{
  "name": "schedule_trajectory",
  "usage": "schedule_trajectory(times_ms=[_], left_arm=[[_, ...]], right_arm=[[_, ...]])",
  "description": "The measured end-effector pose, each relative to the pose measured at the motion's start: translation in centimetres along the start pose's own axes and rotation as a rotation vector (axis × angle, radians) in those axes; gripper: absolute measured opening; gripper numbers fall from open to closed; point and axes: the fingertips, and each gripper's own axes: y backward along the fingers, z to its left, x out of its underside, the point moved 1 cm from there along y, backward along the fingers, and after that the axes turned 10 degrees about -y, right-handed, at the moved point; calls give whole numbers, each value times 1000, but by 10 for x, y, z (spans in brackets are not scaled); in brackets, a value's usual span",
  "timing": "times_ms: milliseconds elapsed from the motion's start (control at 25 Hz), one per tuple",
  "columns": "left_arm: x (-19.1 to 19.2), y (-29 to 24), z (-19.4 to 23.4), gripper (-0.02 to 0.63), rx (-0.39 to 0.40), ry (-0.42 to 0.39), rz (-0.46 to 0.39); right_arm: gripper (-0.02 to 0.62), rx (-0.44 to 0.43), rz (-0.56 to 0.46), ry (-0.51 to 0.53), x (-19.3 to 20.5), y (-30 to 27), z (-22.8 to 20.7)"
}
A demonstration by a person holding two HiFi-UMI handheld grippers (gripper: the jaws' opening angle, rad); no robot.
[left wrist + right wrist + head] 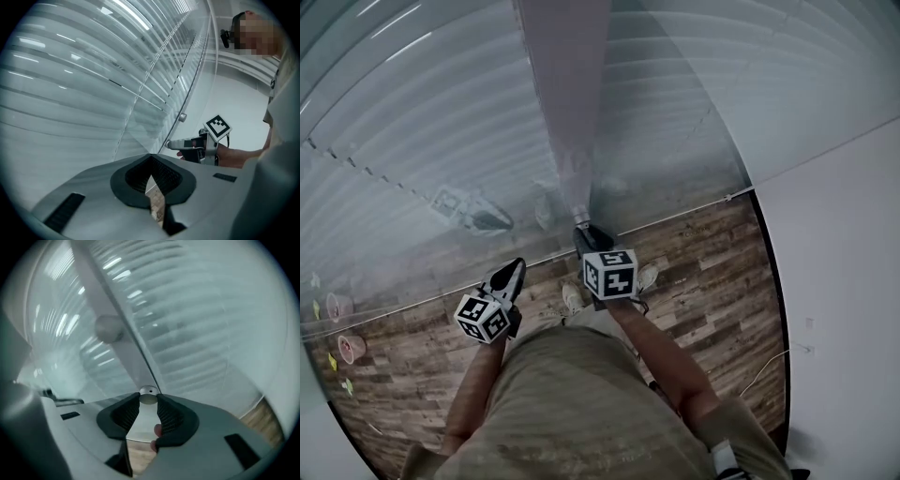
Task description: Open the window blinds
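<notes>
Right claw (148, 401) clamped on small metal knob (149, 391) at its tips; window blinds (187, 324) just beyond tips. We judge knob rigid, smooth, slippery: grip its flanks squarely, twist gently. Left claw (151, 161) closed, empty, slats ahead.

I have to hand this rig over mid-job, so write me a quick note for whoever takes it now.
Right tool: shut on the small round knob by the upright frame.
Left tool: shut, empty, off to the side.
Blinds: look closed.
Done: knob gripped.
Left: probably work the knob until the blinds open, then let go.
</notes>
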Motion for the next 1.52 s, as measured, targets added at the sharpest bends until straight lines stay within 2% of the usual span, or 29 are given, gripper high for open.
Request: schedule_trajectory(times_ms=[40, 80, 160, 240, 320, 360, 480, 560, 640, 680, 720, 760, 840, 880, 920, 1000, 1080, 1120, 1200, 1280, 1320, 1400, 1480, 1520], left_arm=[[2, 0, -1, 12, 3, -2, 4], [3, -1, -1, 12, 6, -4, 8], [5, -2, -3, 12, 11, -7, 14], [6, -2, -4, 12, 14, -8, 15], [4, -3, -5, 12, 15, -10, 12], [3, -4, -5, 12, 15, -11, 10], [3, -3, -4, 12, 13, -7, 10], [6, -3, -8, 12, 11, 0, 12], [8, -3, -10, 12, 9, 1, 17], [9, -3, -11, 12, 10, 0, 20], [10, -2, -12, 12, 11, -1, 24], [10, -2, -12, 12, 12, -3, 28], [8, -2, -14, 12, 16, -11, 35], [7, -2, -15, 12, 19, -18, 37], [5, -3, -16, 12, 22, -28, 38], [2, -5, -18, 12, 29, -53, 40], [0, -8, -19, 12, 35, -66, 41], [-1, -9, -20, 12, 36, -67, 43], [2, -9, -22, 12, 34, -60, 49], [7, -10, -21, 12, 30, -45, 58], [10, -11, -20, 12, 28, -37, 63], [12, -11, -16, 12, 24, -24, 72], [10, -10, -12, 12, 20, -20, 71], [9, -9, -10, 12, 18, -19, 69]], right_arm=[[126, 68, -1, 147, 0, -1, 2], [126, 99, -7, 218, 0, -2, 4], [127, 82, -19, 203, 0, -3, 5], [127, -9, -33, 97, 0, -2, 8], [196, -123, -49, -62, 1, 1, 8], [198, -160, -56, -139, 1, 2, 6], [195, -235, -66, -340, 1, 3, -4], [130, -288, -54, -447, 2, 4, -7], [127, -300, -43, -457, 2, 5, -7], [126, -278, -41, -410, 2, 7, -6], [124, -229, -40, -313, 2, 8, -4], [124, -148, -41, -160, 1, 9, 0], [123, 60, -51, 228, 0, 12, 10], [123, 139, -62, 374, 0, 13, 15], [123, 184, -74, 458, 0, 13, 18], [123, 199, -92, 496, 1, 12, 20], [124, 136, -102, 410, 1, 10, 18], [126, 78, -104, 313, 2, 11, 15], [186, -61, -89, 43, 6, 14, 8], [186, -173, -59, -193, 11, 10, 0], [184, -212, -51, -269, 13, 6, -3], [175, -269, -44, -354, 16, -1, -3], [115, -277, -47, -365, 14, -3, 4], [110, -259, -48, -345, 14, -3, 7]])
